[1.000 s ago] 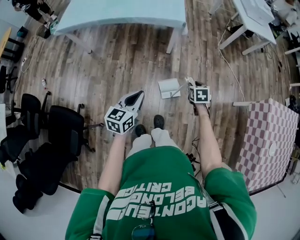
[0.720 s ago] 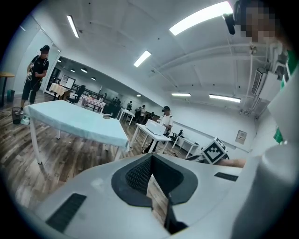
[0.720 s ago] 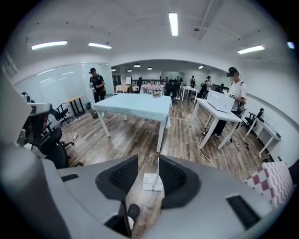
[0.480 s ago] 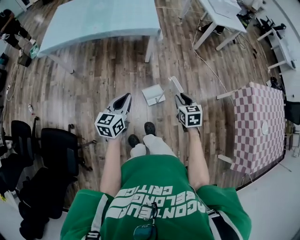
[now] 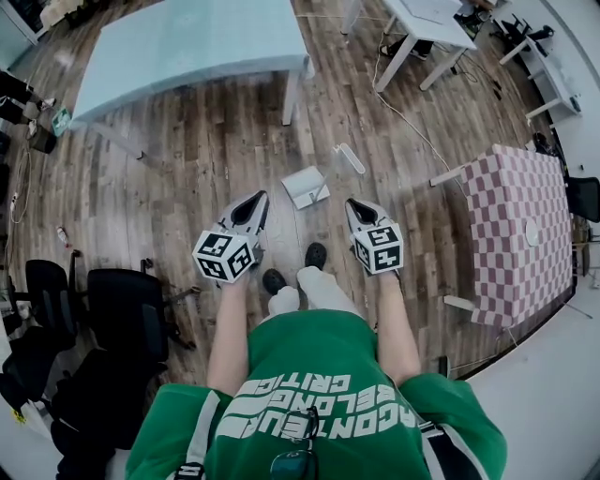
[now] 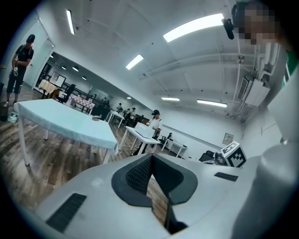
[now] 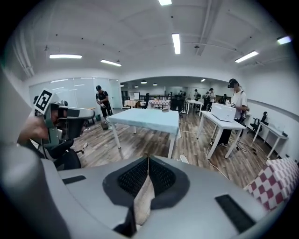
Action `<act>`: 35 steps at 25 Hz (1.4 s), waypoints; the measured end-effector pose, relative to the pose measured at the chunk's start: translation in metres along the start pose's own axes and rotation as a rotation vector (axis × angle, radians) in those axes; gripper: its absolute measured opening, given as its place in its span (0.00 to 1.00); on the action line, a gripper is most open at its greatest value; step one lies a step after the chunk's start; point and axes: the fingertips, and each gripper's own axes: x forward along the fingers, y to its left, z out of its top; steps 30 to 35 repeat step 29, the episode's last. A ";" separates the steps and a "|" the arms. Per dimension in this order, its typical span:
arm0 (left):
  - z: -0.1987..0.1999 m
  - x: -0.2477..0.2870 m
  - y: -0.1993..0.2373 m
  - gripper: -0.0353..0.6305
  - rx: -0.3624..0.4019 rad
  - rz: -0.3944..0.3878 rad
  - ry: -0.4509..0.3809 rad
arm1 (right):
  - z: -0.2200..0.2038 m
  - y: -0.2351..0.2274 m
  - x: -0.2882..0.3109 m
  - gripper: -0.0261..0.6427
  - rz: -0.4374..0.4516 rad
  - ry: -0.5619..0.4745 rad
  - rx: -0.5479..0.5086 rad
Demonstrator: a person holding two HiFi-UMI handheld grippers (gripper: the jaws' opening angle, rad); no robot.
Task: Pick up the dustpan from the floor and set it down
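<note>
The white dustpan (image 5: pixel 306 186) lies flat on the wooden floor just ahead of the person's shoes, its short handle towards the right. A white oblong piece (image 5: pixel 349 157) lies on the floor beyond it, also seen past the jaws as the white oblong piece (image 7: pixel 183 159). My left gripper (image 5: pixel 255 202) hovers to the dustpan's left, shut and empty; its left gripper (image 6: pixel 150 156) tips meet. To the dustpan's right my right gripper (image 5: pixel 356 208) is raised off the floor, shut with nothing in it; the right gripper (image 7: pixel 148 158) pads touch. Neither gripper touches the dustpan.
A light blue table (image 5: pixel 187 47) stands ahead, white tables (image 5: pixel 422 19) at the back right. A pink checkered box (image 5: pixel 525 234) is to the right, black office chairs (image 5: pixel 122 309) to the left. A cable (image 5: pixel 412 117) runs over the floor. People stand far off.
The right gripper has drawn back from the dustpan and the white oblong piece, risen and closed. The left gripper rose a little. The head view shifted.
</note>
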 end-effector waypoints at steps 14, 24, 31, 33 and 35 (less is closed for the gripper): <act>0.005 -0.006 0.002 0.04 0.014 -0.005 0.003 | 0.013 0.017 0.018 0.05 0.066 -0.023 0.012; 0.008 -0.002 0.004 0.04 0.017 0.004 -0.001 | 0.018 0.015 0.023 0.05 0.090 -0.030 0.021; 0.007 0.002 0.005 0.04 0.016 0.007 0.000 | 0.019 0.010 0.024 0.05 0.094 -0.033 0.022; 0.007 0.002 0.005 0.04 0.016 0.007 0.000 | 0.019 0.010 0.024 0.05 0.094 -0.033 0.022; 0.007 0.002 0.005 0.04 0.016 0.007 0.000 | 0.019 0.010 0.024 0.05 0.094 -0.033 0.022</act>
